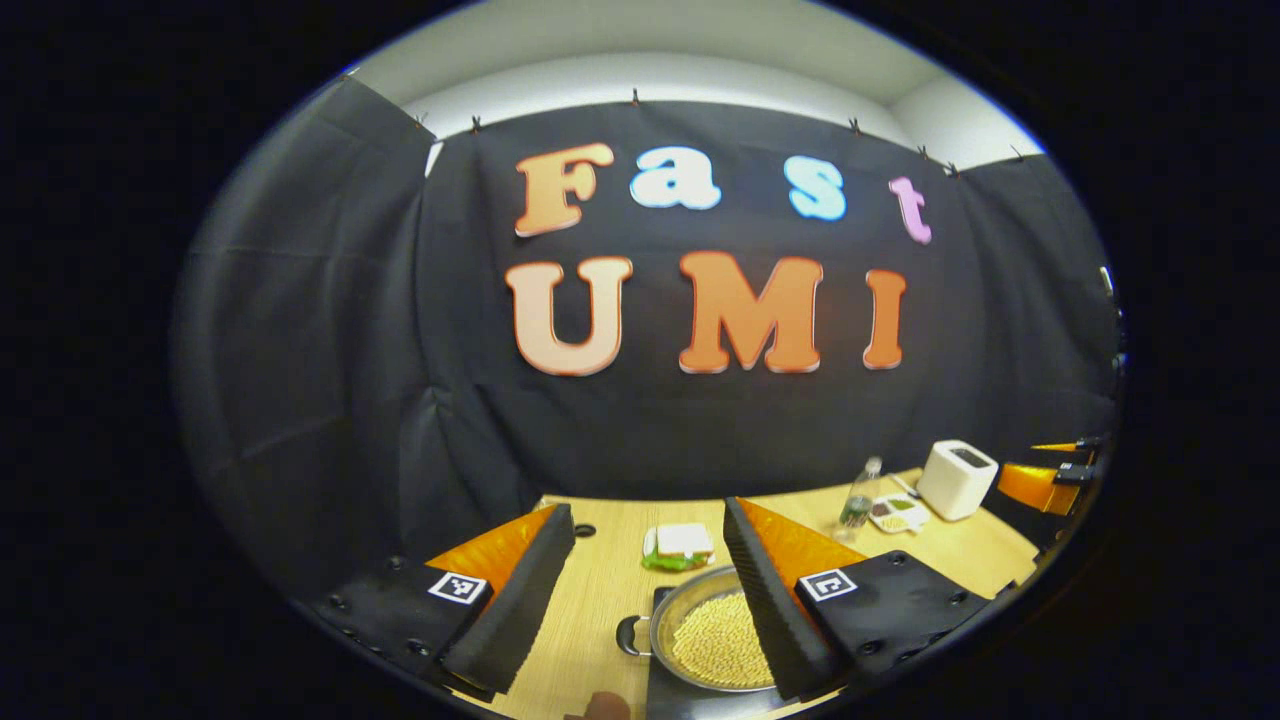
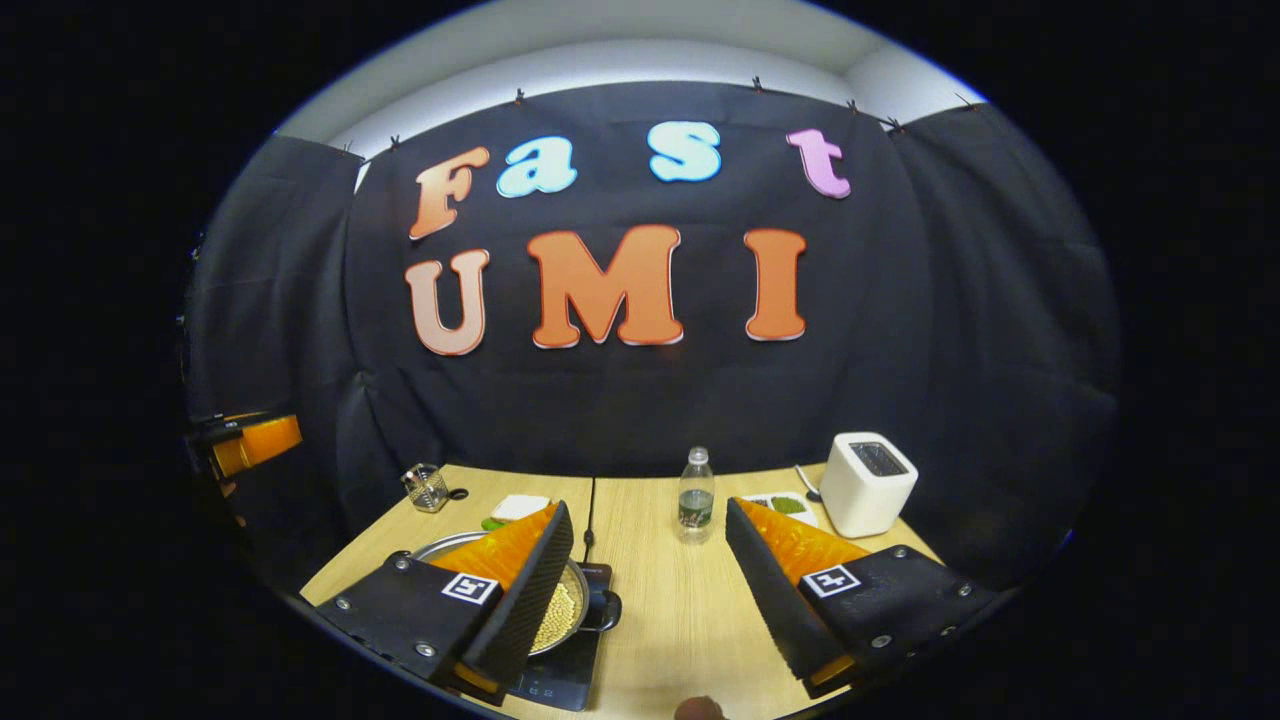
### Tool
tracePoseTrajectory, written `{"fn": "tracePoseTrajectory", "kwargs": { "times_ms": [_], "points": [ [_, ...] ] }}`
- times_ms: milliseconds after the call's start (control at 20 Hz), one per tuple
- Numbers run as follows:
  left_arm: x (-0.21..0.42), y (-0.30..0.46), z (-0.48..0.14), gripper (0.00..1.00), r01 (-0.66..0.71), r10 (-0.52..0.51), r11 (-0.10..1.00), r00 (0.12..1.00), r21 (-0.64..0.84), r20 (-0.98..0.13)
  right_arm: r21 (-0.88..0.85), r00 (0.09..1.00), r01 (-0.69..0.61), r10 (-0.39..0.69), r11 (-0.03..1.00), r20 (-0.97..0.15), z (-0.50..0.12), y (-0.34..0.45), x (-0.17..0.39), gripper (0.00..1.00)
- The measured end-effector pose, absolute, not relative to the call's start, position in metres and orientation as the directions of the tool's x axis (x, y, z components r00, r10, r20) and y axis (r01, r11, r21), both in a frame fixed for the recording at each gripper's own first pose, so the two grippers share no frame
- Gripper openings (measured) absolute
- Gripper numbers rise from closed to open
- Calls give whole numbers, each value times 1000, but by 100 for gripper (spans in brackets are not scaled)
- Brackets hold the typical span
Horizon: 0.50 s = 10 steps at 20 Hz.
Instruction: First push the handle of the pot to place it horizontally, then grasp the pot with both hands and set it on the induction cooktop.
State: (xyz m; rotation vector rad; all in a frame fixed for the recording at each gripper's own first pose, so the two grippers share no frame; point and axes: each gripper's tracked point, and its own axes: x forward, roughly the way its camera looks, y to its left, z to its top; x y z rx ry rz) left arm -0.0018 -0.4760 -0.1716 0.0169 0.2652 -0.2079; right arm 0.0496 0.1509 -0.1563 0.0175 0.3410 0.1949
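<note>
Left claw (image 1: 648,590): wide open, holds nothing; hangs above the table (image 1: 600,600), clear of the pot.
Right claw (image 2: 648,590): wide open too, empty, raised over the table (image 2: 690,610).
Pot (image 1: 712,640): steel, full of yellow beans; in the left gripper view it sits at 6 o'clock, partly behind the right finger, one black side handle (image 1: 633,635) pointing to 9 o'clock.
Pot (image 2: 570,610), right gripper view: at 7 o'clock behind the left finger, its other handle (image 2: 604,610) toward 3 o'clock.
Induction cooktop (image 2: 560,670): black, under the pot.
Sandwich (image 1: 680,547): at 12 o'clock past the pot.
Water bottle (image 2: 695,497): upright, mid-table.
Toaster (image 2: 868,484): white, at 2 o'clock.
Snack tray (image 1: 898,514): between bottle and toaster.
Glass jar (image 2: 425,487): far left corner at 10 o'clock.
</note>
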Motion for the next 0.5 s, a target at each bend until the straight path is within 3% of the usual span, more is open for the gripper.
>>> {"fn": "tracePoseTrajectory", "kwargs": {
  "times_ms": [150,200,450,500],
  "points": [
    [-14,-459,-96,99,166,-172,985,977,-56,-124,26,951,-180,181,983,-251,-105,126,39,100],
    [-19,-450,-73,99,156,-160,986,984,-52,-80,11,959,-167,165,986,-231,-93,116,35,95],
    [-46,-442,-14,99,173,-173,982,985,-80,6,-19,984,-128,124,992,-130,-56,85,23,95],
    [-50,-443,-15,99,181,-181,980,983,-80,11,-16,984,-133,130,991,-124,-55,84,19,88]
  ]
}}
